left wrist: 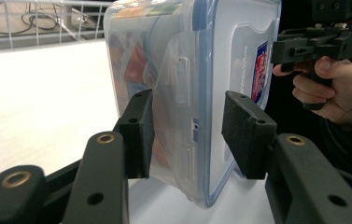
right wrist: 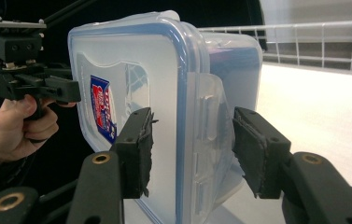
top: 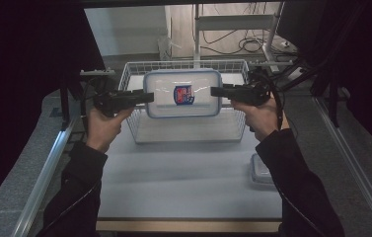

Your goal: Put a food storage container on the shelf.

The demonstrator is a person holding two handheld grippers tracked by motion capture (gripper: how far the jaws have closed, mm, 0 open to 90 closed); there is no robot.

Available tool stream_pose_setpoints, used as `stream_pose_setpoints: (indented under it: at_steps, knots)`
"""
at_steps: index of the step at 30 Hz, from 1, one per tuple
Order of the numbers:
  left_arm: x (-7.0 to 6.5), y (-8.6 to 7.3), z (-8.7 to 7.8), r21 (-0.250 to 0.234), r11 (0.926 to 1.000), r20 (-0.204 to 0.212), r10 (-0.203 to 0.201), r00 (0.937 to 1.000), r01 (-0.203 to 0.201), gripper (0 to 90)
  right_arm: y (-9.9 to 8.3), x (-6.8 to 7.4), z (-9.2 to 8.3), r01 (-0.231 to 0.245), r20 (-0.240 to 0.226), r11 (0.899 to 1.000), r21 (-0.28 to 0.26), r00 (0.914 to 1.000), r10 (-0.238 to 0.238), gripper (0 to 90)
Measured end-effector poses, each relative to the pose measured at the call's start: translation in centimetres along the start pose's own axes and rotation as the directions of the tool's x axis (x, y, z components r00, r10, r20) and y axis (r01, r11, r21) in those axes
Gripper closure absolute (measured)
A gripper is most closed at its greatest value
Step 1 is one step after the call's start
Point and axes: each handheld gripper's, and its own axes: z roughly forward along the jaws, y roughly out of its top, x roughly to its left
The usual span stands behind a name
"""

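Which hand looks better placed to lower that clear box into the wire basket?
Neither clearly: left gripper and right gripper clamp opposite ends of the clear plastic box with blue-rimmed lid, held level over the white wire basket. Lowering probably needs both together.

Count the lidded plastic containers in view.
2. One container held up over the wire basket between the left gripper and right gripper; a second container on the table, partly hidden behind the right sleeve.

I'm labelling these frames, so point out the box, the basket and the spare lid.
box (top: 182,94): high view, middle of its lid.
basket (top: 129,69): high view, rim's far left corner.
spare lid (top: 261,173): high view, its middle.
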Motion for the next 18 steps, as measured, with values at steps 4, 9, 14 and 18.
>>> stream_pose_setpoints:
  at_steps: [4,9,14,18]
  knots:
    - [0.4,0.6,0.4,-0.006,1.0,0.0,-0.001,1.0,0.001,54.9,0.8,-0.6,0.3,-0.009,0.004,1.0,-0.011,0.9999,0.009,49.0]
    - [1.2,1.3,0.9,-0.009,0.9999,0.005,-0.011,0.9999,0.011,54.8,1.4,-1.2,0.6,-0.017,0.01,1.0,-0.008,0.9998,0.018,49.0]
    - [2.0,1.9,1.5,-0.01,0.9995,0.005,-0.029,0.9996,0.029,54.6,2.2,-1.9,1.1,-0.029,0.021,1.0,-0.008,0.9994,0.029,48.9]
    - [2.8,2.0,2.2,-0.004,0.9989,0.004,-0.047,0.9989,0.047,54.5,2.5,-2.5,1.5,-0.047,0.025,0.999,-0.005,0.9986,0.047,48.8]
